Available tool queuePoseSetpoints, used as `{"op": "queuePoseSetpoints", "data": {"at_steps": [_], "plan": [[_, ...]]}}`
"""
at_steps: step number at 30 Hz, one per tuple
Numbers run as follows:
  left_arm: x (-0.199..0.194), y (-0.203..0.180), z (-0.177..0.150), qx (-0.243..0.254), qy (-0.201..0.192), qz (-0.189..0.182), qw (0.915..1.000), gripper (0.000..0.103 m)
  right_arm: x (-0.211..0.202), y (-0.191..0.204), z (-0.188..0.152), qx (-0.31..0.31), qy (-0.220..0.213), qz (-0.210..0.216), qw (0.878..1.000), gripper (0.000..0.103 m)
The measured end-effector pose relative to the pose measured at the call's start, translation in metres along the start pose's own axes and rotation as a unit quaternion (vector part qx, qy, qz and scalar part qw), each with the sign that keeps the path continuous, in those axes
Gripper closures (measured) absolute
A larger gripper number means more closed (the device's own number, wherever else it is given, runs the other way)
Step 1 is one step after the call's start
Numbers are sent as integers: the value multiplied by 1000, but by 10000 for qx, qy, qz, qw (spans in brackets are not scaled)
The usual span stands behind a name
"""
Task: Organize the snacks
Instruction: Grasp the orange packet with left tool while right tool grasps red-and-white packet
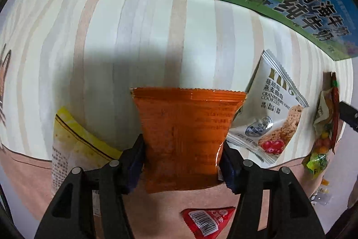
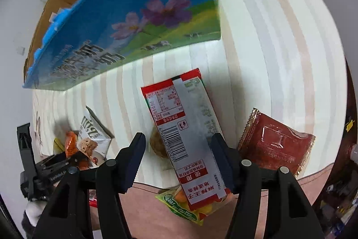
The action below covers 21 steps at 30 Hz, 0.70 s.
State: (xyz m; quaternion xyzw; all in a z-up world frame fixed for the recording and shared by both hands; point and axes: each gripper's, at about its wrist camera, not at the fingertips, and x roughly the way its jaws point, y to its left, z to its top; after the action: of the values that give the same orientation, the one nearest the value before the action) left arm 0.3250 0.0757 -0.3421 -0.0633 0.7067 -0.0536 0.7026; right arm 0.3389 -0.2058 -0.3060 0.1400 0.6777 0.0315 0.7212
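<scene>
Two grippers are in view, one per hand. The left gripper [image 1: 182, 160] is clamped on one orange snack packet [image 1: 185, 127], both pads pressed into its sides. The packet is foil, crimped along the top edge, with faint print on its face; it stands upright between the fingers.

The right gripper [image 2: 177, 158] has its fingers spread. One long red-and-white snack packet [image 2: 185, 136] with a barcode lies between them; whether the pads touch it cannot be told.

Around the left gripper:
- one cranberry oat cookie packet [image 1: 273, 113], just right of the orange packet;
- one yellow packet [image 1: 73, 145], left;
- one red packet [image 1: 208, 221], below the fingers.

Around the right gripper:
- one dark red sachet [image 2: 277, 142], right;
- one green-yellow packet [image 2: 179, 207], under the long packet's near end.

One blue-green milk carton box [image 2: 138, 21] stands ahead of both grippers on the striped tablecloth [image 1: 134, 37].
</scene>
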Motion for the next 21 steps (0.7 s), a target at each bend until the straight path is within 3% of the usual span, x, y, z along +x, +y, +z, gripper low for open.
{"op": "queuePoseSetpoints", "data": {"at_steps": [5,12,15,18,21], "plan": [[3,19,10,-149,-6,-47,9999,43,13,-1,7,-175,19,-104,9998,37],[-3,11,6,-125,-77,-66,9999,44,-15,1,-3,-441,27,443,9980,39],[-4,15,3,-95,-52,-55,9999,44,-19,-2,-1,-678,-67,143,9976,37],[-3,13,2,-12,-7,50,10000,43,-2,-9,8,-667,325,-31,9972,35],[0,8,3,41,32,101,9999,43,9,-16,12,-739,441,-78,9963,29]]}}
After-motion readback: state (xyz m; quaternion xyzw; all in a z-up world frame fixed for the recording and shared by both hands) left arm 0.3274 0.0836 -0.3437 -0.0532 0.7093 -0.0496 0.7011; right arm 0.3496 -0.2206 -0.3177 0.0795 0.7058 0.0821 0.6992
